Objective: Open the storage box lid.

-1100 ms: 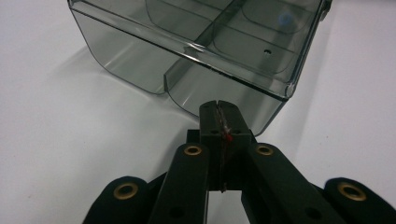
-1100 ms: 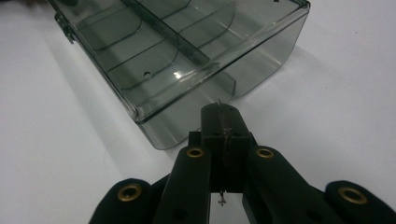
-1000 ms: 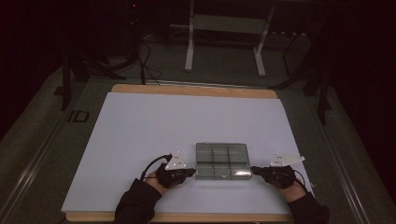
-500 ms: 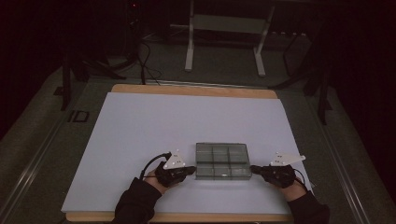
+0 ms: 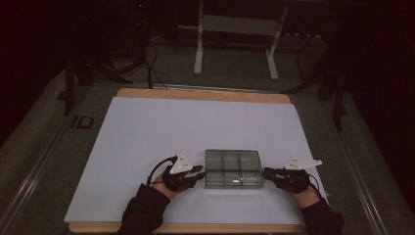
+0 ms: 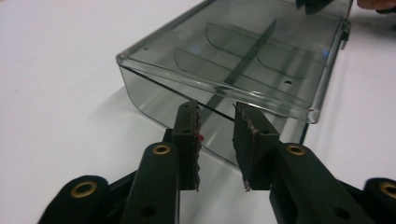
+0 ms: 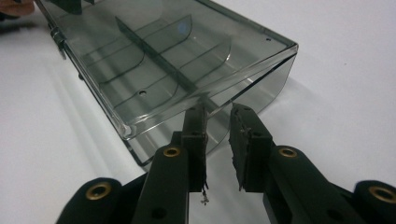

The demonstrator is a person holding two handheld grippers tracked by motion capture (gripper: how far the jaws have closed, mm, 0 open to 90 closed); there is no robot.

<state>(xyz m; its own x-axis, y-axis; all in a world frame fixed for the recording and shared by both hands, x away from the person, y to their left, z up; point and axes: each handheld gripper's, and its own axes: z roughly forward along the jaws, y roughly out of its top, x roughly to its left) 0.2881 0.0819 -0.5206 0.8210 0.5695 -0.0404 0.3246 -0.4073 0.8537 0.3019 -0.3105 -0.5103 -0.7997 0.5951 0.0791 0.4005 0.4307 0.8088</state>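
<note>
Box: a clear smoky-grey plastic compartment box lies flat near the front edge of the table, between the 2 grippers, lid shut.
Left gripper: the left gripper sits just beside the box's left end; in the left gripper view its jaws have just been opening and stand a little apart, aimed at the end wall, with nothing pinched between them.
Right gripper: the right gripper sits just beside the box's right end; its jaws have likewise just been opening and stand slightly spread, short of the wall, nothing gripped.
In the way: nothing lies between either gripper and the box; a black cable loops off the left gripper onto the sheet.
Surface: a white sheet covers most of the table; a strip of light wood shows along the far edge.
Room: dim; grey floor, a white metal frame stands beyond the table, dark cables trail on the floor to its left.
Materials: the box has thin see-through walls, rounded corners, curved inner dividers and 1 long centre wall; a small metal latch sits on its long side. The jaws are matte black with brass-coloured rivets and worn dark pads.
Sleeves: dark, entering from the bottom.
</note>
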